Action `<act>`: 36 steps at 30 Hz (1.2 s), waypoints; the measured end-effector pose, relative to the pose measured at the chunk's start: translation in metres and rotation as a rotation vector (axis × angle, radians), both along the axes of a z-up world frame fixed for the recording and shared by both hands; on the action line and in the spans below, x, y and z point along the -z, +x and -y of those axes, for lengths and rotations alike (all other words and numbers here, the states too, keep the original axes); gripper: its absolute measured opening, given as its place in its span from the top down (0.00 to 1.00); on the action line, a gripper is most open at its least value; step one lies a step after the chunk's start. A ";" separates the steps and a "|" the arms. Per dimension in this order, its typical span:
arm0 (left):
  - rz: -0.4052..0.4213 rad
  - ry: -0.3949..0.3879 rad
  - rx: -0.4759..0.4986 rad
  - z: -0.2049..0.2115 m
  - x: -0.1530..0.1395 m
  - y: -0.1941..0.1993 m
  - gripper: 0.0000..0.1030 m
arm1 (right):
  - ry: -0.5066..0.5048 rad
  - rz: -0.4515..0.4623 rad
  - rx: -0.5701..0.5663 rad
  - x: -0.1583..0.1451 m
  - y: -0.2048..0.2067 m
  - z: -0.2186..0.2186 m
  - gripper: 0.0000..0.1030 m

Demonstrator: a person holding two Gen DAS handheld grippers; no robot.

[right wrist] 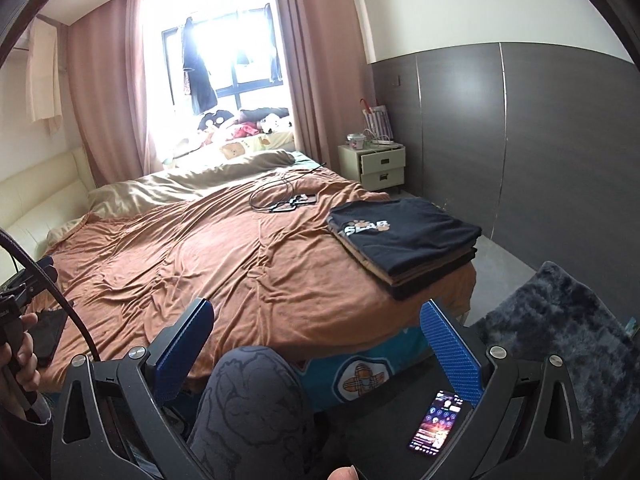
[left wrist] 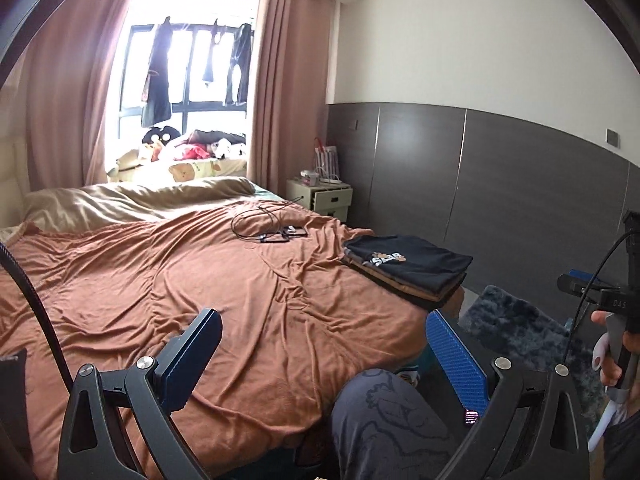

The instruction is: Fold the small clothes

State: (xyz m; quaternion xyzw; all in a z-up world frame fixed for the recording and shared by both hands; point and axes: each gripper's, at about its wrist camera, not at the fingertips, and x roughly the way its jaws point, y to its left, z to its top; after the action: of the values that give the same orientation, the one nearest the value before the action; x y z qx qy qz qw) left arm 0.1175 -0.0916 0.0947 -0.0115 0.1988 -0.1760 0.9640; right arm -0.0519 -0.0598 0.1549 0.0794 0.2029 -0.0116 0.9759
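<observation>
At right of centre, a neat stack of folded clothes (right wrist: 404, 240) sits on the bed (right wrist: 224, 248), no loose garment shows, and the left gripper (left wrist: 320, 364) and right gripper (right wrist: 316, 356) hang open and empty, so folding looks about finished.

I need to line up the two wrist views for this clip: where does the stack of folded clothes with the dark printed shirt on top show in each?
Left wrist: the folded stack sits right of centre, at the bed's near right corner, beyond the open left gripper.
Right wrist: the folded stack sits right of centre, larger, above the open right gripper.
Shared landmark: the coiled black cable on the brown bedspread.
</observation>
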 end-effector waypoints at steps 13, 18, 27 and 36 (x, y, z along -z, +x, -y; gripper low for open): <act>0.025 0.046 -0.123 -0.049 0.020 -0.063 0.00 | 0.055 -0.007 -0.025 0.027 -0.010 -0.034 0.00; 0.040 0.048 -0.165 -0.056 0.030 -0.080 0.00 | 0.058 -0.014 -0.031 0.035 -0.012 -0.044 0.00; 0.021 0.048 -0.209 -0.066 0.046 -0.094 0.00 | 0.039 0.018 -0.048 0.044 -0.020 -0.063 0.00; 0.014 0.069 -0.207 -0.059 0.051 -0.091 0.00 | 0.041 0.007 -0.057 0.054 -0.014 -0.067 0.00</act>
State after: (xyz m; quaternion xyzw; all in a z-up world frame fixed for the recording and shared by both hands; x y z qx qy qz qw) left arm 0.0262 -0.0328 0.0438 0.0024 0.1956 -0.0688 0.9783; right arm -0.0659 0.0071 0.1007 0.0938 0.2019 0.0207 0.9747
